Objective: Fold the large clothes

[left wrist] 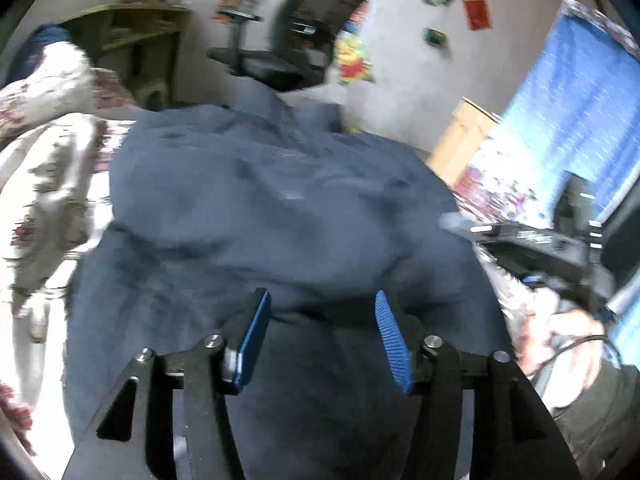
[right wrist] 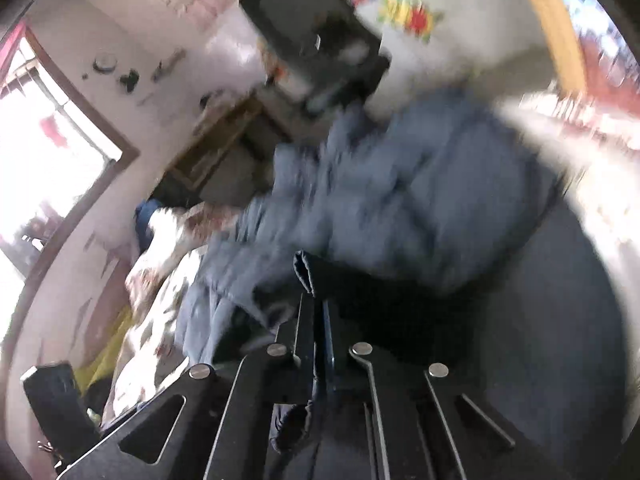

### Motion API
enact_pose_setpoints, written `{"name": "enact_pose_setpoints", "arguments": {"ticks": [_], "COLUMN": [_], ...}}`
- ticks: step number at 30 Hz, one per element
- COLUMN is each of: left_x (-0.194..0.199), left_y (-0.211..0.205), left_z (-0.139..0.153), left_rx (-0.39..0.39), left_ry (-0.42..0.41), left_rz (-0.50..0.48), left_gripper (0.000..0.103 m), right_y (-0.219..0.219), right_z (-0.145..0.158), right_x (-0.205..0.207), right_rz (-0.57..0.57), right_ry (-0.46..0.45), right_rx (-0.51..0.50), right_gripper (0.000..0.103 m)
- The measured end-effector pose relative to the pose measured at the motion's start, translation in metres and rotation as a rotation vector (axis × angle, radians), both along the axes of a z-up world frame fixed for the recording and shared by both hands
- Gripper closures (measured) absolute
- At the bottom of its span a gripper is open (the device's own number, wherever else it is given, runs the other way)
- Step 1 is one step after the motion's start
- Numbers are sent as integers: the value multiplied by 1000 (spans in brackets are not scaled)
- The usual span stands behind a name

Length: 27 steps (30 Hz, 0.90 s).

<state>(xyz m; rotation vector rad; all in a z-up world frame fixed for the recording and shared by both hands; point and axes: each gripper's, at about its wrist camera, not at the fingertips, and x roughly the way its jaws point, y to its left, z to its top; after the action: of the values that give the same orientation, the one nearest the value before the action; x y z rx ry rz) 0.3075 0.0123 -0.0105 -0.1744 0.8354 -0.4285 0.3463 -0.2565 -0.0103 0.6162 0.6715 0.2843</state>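
Note:
A large dark blue garment (left wrist: 272,208) lies spread and rumpled over a bed with a floral cover (left wrist: 52,168). My left gripper (left wrist: 322,320) is open just above the garment's near part, its blue pads (left wrist: 256,336) apart with cloth showing between them. In the right wrist view the same blue garment (right wrist: 400,192) is blurred by motion. My right gripper (right wrist: 318,312) is shut on a fold of the garment's edge (right wrist: 304,272), which sticks up from between the closed fingers. The right gripper body also shows at the right of the left wrist view (left wrist: 532,240).
A black office chair (left wrist: 304,40) stands behind the bed by a white wall with stickers. A wooden shelf (left wrist: 136,40) is at the far left, a blue curtain (left wrist: 568,112) and cardboard box (left wrist: 460,140) at the right. A bright window (right wrist: 48,152) is left in the right wrist view.

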Motion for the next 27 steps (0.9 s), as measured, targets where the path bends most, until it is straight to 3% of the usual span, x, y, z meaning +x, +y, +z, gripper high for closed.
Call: {"name": "enact_pose_setpoints", "arguments": {"ticks": [1, 5, 9, 12, 13, 15, 16, 19, 24, 27], "left_x": [4, 22, 44, 66, 75, 87, 91, 103, 119, 126], "left_y": [5, 32, 55, 71, 73, 70, 67, 50, 28, 18], "left_z": [-1, -6, -11, -14, -13, -12, -11, -11, -26, -38], "left_rx": [5, -26, 3, 25, 30, 35, 35, 46, -15, 23], "left_ry": [5, 34, 42, 62, 65, 62, 57, 33, 57, 88], "left_rz": [26, 110, 209, 263, 271, 265, 255, 204, 122, 108], "left_gripper": [38, 37, 37, 37, 37, 37, 37, 37, 37, 37], "right_y": [-6, -32, -37, -19, -16, -9, -6, 4, 35, 52], "right_z": [3, 22, 15, 14, 15, 18, 19, 20, -1, -18], "right_x": [0, 3, 16, 23, 22, 18, 15, 20, 47, 57], "right_rz": [-25, -151, -163, -204, -206, -229, -241, -172, 41, 108], "right_ry": [-12, -54, -4, 40, 30, -4, -23, -75, -19, 34], "right_rx": [-4, -78, -128, -362, -396, -464, -471, -448, -432, -456], "right_gripper": [99, 99, 96, 95, 86, 37, 31, 31, 37, 47]}}
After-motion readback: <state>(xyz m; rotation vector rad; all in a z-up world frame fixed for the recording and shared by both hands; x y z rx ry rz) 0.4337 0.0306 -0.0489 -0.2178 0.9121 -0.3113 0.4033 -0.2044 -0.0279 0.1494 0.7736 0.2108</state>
